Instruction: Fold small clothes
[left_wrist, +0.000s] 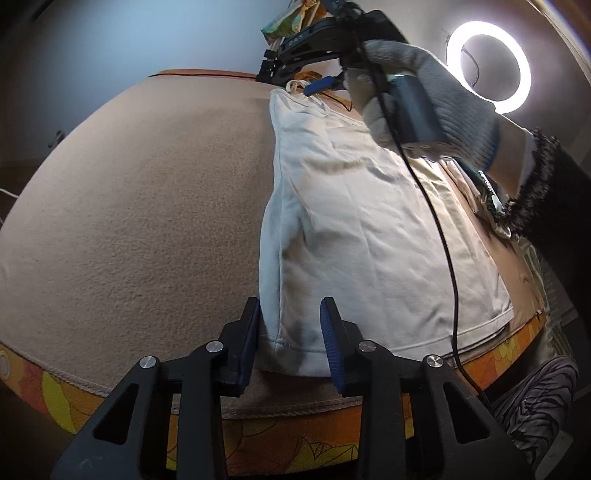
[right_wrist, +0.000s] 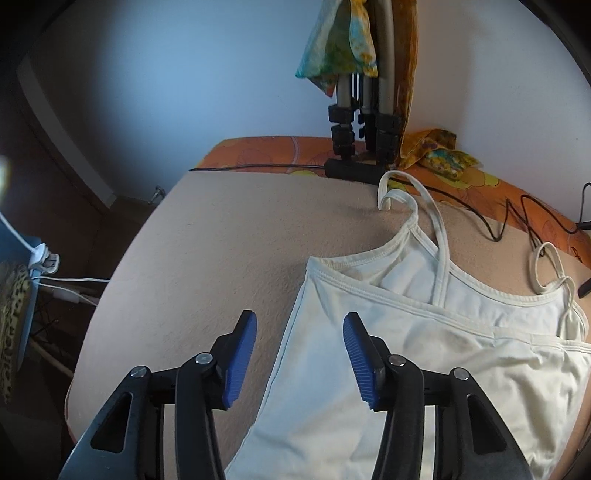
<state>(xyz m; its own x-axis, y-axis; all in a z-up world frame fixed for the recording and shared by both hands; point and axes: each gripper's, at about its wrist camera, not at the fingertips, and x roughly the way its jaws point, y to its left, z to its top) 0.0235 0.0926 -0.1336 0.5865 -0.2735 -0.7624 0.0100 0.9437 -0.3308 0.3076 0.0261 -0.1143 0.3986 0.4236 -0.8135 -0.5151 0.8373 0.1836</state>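
Note:
A white strappy top (left_wrist: 362, 236) lies on the beige felt mat (left_wrist: 147, 221), its left side folded over. My left gripper (left_wrist: 291, 343) is open, its fingers either side of the top's near hem corner, not closed on it. In the right wrist view the same top (right_wrist: 406, 362) shows with its thin straps (right_wrist: 432, 221) at the far end. My right gripper (right_wrist: 299, 362) is open above the top's folded left edge, near the neckline. The right gripper also shows in the left wrist view (left_wrist: 317, 83), held by a gloved hand (left_wrist: 436, 96).
A ring light (left_wrist: 487, 66) glows at the right. A black stand (right_wrist: 362, 147) with a patterned cloth (right_wrist: 340, 40) stands at the mat's far edge. Black cables (right_wrist: 509, 218) run over the orange flowered cover (right_wrist: 266, 151). A cable (left_wrist: 436, 229) hangs across the top.

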